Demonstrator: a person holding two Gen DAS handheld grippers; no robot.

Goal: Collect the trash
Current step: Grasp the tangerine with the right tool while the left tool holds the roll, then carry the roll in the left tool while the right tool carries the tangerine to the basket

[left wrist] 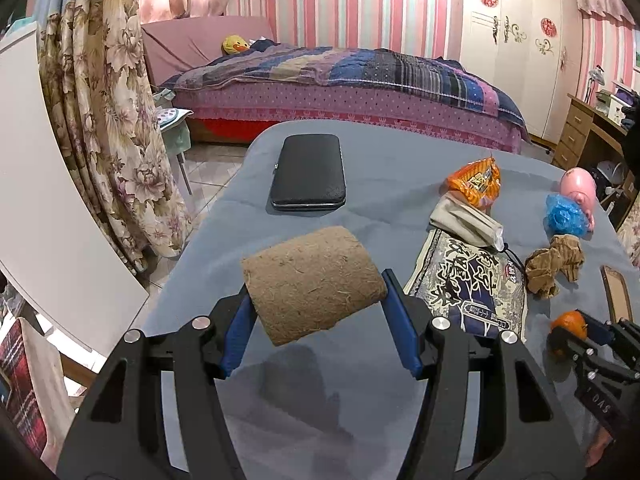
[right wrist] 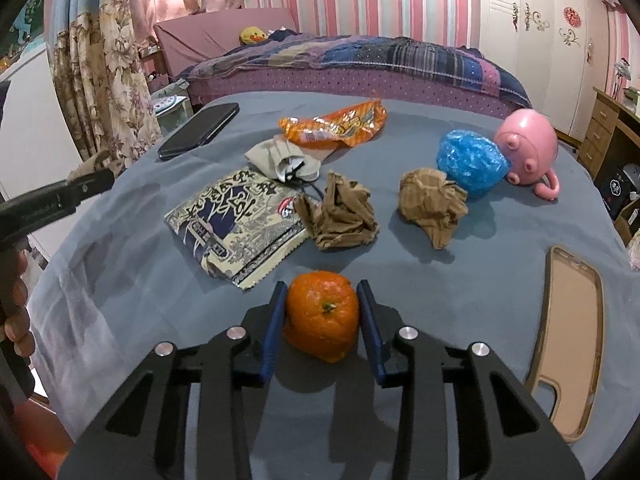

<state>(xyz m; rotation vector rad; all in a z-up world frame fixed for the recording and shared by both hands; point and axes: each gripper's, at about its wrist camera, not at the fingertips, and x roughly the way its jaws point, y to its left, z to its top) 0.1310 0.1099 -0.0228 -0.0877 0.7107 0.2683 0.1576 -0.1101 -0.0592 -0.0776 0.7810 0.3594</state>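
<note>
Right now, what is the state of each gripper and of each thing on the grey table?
left gripper: shut on brown fibre roll, lifted.
right gripper: shut on orange peel, on grey table.
two brown paper balls: crumpled, lying apart.
blue plastic bag: bunched, against pink toy.
black case: closed, flat.
orange wrapper: crumpled.
printed packet: flat.

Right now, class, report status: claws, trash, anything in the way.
Left claw shut on brown pad. Right claw shut on orange peel. Crumpled paper just ahead.
</note>
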